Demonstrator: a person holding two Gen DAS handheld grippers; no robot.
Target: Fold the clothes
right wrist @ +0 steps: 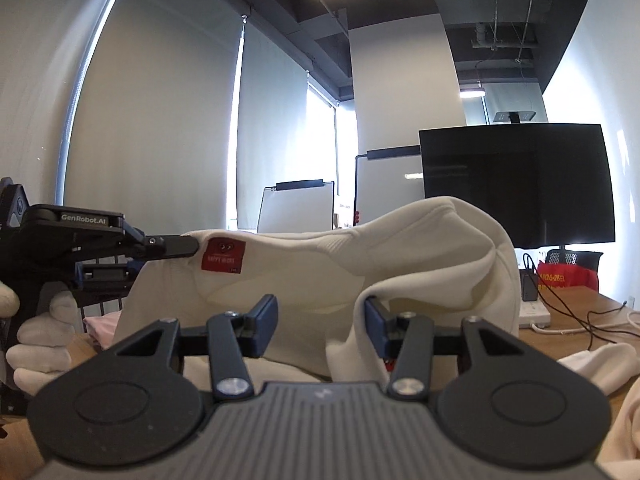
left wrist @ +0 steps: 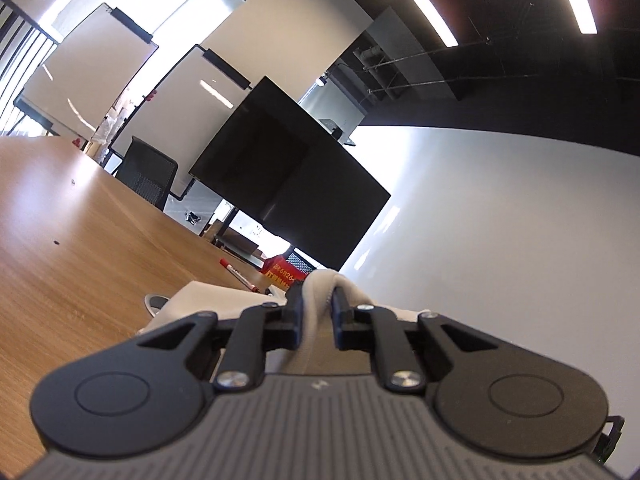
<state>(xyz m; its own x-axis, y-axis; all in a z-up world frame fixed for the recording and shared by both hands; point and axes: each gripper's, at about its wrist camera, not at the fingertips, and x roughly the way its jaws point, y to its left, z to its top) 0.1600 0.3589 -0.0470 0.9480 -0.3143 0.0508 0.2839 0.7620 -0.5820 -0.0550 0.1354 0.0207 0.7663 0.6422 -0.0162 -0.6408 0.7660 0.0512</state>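
Observation:
A cream-white garment (right wrist: 420,248) with a red label (right wrist: 222,255) is lifted off the wooden table (right wrist: 580,308) and hangs in a wide fold. In the right wrist view, my left gripper (right wrist: 188,246) comes in from the left and pinches the garment's top edge beside the label, held by a white-gloved hand (right wrist: 40,320). In its own view, the left gripper (left wrist: 318,304) is shut on a bunched ridge of the white garment (left wrist: 224,300). My right gripper (right wrist: 320,320) stands open low in front of the garment, with a hanging fold resting against its right finger (right wrist: 374,318).
A red marker (left wrist: 238,274) lies on the table (left wrist: 80,240) beyond the cloth. A pink cloth (right wrist: 100,324) lies at the left. A power strip (right wrist: 534,310), black cables (right wrist: 580,312) and a red bag (right wrist: 566,274) sit at the right. A black screen (right wrist: 516,184), whiteboards and a chair (left wrist: 146,172) stand behind.

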